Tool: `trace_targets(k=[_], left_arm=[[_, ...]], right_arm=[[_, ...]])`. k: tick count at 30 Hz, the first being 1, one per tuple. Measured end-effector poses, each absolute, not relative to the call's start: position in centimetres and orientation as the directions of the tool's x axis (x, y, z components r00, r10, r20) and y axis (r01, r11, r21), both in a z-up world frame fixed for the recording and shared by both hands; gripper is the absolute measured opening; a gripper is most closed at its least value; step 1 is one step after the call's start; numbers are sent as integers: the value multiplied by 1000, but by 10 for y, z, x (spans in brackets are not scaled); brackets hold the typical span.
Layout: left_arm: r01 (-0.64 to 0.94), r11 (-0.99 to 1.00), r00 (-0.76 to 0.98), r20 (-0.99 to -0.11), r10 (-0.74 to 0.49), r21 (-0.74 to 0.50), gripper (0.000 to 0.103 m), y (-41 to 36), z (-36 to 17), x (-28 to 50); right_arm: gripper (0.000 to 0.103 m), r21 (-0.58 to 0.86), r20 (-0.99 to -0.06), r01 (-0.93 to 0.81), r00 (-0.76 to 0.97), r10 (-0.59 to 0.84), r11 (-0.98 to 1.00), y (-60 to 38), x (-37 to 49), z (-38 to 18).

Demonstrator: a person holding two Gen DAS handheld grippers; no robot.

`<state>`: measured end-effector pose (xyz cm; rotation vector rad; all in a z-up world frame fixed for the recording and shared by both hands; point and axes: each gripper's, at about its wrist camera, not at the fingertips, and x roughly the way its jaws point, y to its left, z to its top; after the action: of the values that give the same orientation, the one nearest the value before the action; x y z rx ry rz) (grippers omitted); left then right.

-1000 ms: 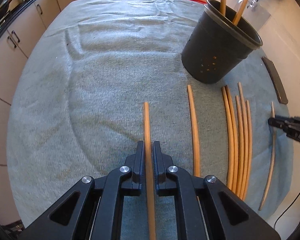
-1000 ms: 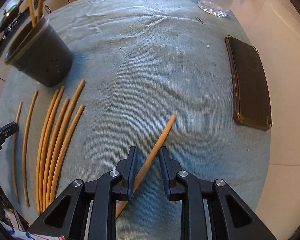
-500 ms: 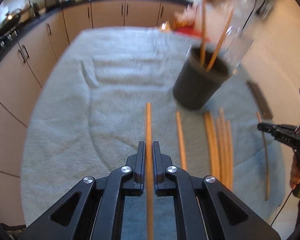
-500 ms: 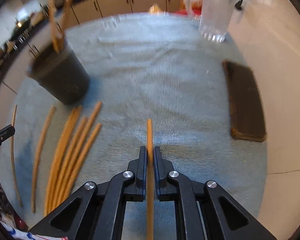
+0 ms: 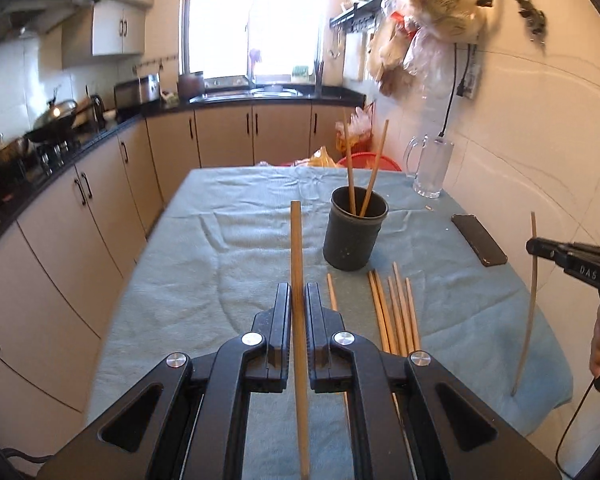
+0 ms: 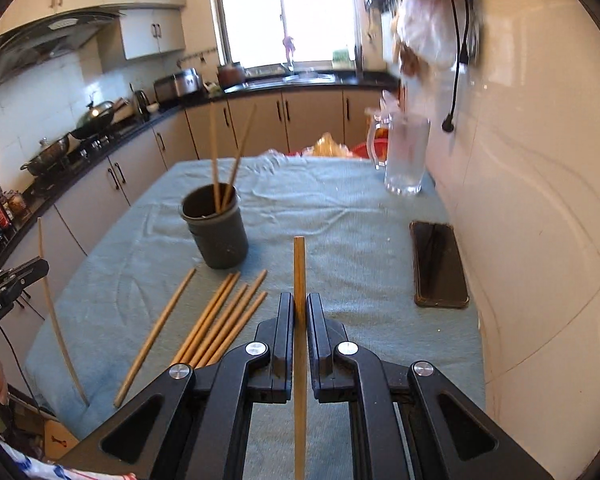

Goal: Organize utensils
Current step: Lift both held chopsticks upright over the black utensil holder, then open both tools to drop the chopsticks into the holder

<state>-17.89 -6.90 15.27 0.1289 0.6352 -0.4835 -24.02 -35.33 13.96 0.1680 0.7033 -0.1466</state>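
My left gripper [image 5: 298, 296] is shut on a wooden chopstick [image 5: 296, 248] that sticks out forward above the table. My right gripper [image 6: 300, 304] is shut on another chopstick [image 6: 299, 264], also lifted off the cloth. Each gripper shows in the other's view, the right gripper [image 5: 534, 247] at the right edge and the left gripper [image 6: 40, 266] at the left edge, each with its stick hanging through the jaws. A black holder cup [image 5: 354, 236] [image 6: 216, 232] stands ahead with two chopsticks upright in it. Several loose chopsticks [image 5: 396, 308] [image 6: 220, 316] lie on the cloth in front of the cup.
A teal cloth [image 5: 240, 264] covers the table. A dark phone [image 5: 478, 240] [image 6: 438, 264] lies near the right wall, and a glass mug [image 5: 430, 168] [image 6: 406, 156] stands at the far right corner. Kitchen cabinets [image 5: 100, 200] run along the left.
The right gripper shut on the chopstick that lay slanted between its open jaws. Both grippers then rose and tilted up with their sticks, so the views swing from the cloth to the kitchen.
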Motion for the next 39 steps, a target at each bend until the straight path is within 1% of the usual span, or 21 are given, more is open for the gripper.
trace_targets(k=[5,12,16,21,27,33,35,39], left_arm=[[484,875,723,-555,-410,-15,6,-60,165,-207],[493,864,730,-494,-472,-98,6,-47,187,-222],[491,865,737,-478,-477,-106,6,-52,193,-216],[498,854,722,-473,-505,-151,6,-58,202,-198],[485,857,741,-440,-508,-172,6,-74,222,-167],[467,848,751,-394,-529,-249,6,-99,253,-115],[464,850,762,-377,-526,-248,6,-111,261,-99],[448,868,790,-359,-497,-214,6,-137,269,-70]], right_arm=[[6,106,-609,167,790,-68,980,-342,-261,155],[6,122,-566,152,823,-57,981,-337,-272,168],[6,127,-547,159,835,-64,979,-337,-268,172],[6,147,-528,159,847,-59,976,-343,-258,180],[6,181,-471,150,881,-48,972,-354,-238,208],[6,239,-393,117,919,-14,964,-362,-199,249],[6,260,-359,104,933,-4,960,-363,-182,261],[7,296,-322,87,947,14,951,-360,-149,271]])
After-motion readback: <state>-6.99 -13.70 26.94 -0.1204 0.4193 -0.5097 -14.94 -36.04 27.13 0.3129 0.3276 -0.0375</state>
